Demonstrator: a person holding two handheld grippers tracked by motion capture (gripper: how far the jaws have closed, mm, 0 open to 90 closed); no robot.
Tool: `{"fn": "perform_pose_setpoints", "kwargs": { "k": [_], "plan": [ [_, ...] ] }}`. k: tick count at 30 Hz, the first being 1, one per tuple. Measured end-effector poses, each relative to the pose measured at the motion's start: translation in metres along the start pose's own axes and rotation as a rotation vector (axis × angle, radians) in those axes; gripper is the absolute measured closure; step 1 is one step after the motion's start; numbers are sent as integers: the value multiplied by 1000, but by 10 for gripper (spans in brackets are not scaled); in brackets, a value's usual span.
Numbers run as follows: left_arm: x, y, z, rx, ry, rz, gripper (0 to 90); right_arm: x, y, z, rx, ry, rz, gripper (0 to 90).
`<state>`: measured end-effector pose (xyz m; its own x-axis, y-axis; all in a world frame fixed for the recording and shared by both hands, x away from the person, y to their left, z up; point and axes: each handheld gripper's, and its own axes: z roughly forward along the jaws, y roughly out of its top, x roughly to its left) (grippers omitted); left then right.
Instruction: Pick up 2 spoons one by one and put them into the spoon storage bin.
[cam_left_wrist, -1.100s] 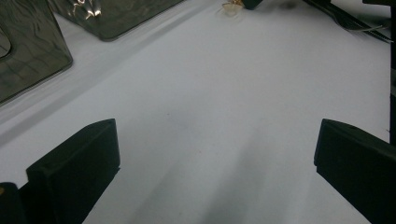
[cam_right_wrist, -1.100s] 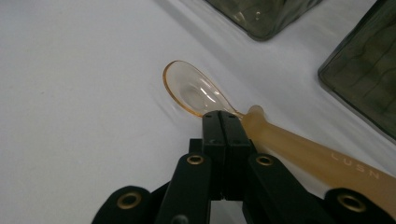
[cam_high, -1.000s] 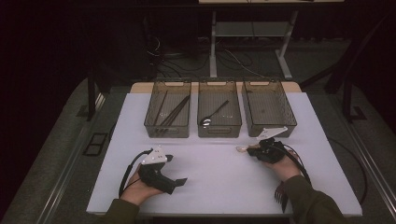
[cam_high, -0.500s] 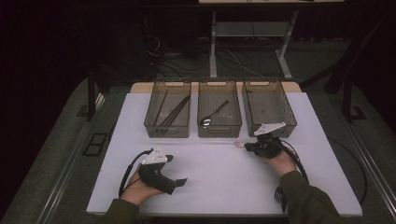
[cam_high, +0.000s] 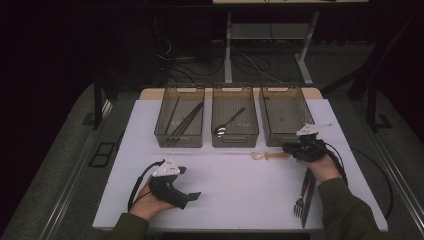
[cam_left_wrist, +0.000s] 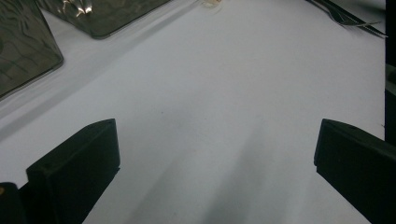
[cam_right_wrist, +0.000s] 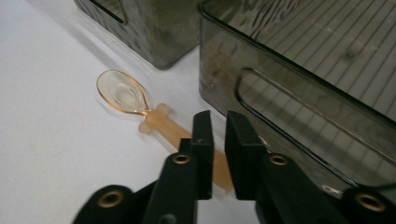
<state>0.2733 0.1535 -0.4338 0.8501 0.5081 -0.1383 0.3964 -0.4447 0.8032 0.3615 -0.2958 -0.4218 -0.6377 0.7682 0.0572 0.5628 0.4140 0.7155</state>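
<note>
high view, left to right. left gripper (cam_high: 192, 196) rests low on the white table (cam_high: 240, 195), near the front edge, held in the person's left hand (cam_high: 150, 202); its cable loops off to the left. left gripper view: the two black jaws stand wide apart over bare table, nothing between them.

back of the table, three dark see-through bins in a row. left bin (cam_high: 180, 122) holds long dark utensils, chopsticks by the look. middle bin (cam_high: 235, 122) holds one dark spoon (cam_high: 229, 122). right bin (cam_high: 286, 120) has a ribbed floor; contents not made out.

amber spoon (cam_high: 267, 156) lies flat on the table just in front of the gap between middle and right bins, bowl to the left, handle running right to the right gripper (cam_high: 290, 151).

right gripper view: jaws have just been opening, now a narrow slit apart. the handle of the amber spoon (cam_right_wrist: 159, 121) passes under and between them, clear bowl pointing away. whether the pads press on the handle cannot be told; the spoon lies on the table. right bin's wall (cam_right_wrist: 299, 112) just beside the jaws.

fork (cam_high: 304, 192) and a second dark utensil lie near the front right, beside the right forearm.
</note>
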Motion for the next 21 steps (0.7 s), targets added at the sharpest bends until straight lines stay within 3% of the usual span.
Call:
{"fn": "perform_pose_setpoints", "kwargs": {
  "k": [6, 9, 17, 21],
  "plan": [
    [0, 0, 0, 2, -3, 0, 0, -9, -4, 3, 10, 78, -30, 604],
    [0, 0, 0, 5, -5, 3, 0, -10, -4, 9, 20, 99, -59, 564],
    [0, 0, 1, 8, -9, 3, 0, -10, -7, 25, 78, 131, -120, 513],
    [0, 0, 1, 9, -11, 3, 0, -8, -8, 26, 87, 125, -144, 533]
  ]
}}
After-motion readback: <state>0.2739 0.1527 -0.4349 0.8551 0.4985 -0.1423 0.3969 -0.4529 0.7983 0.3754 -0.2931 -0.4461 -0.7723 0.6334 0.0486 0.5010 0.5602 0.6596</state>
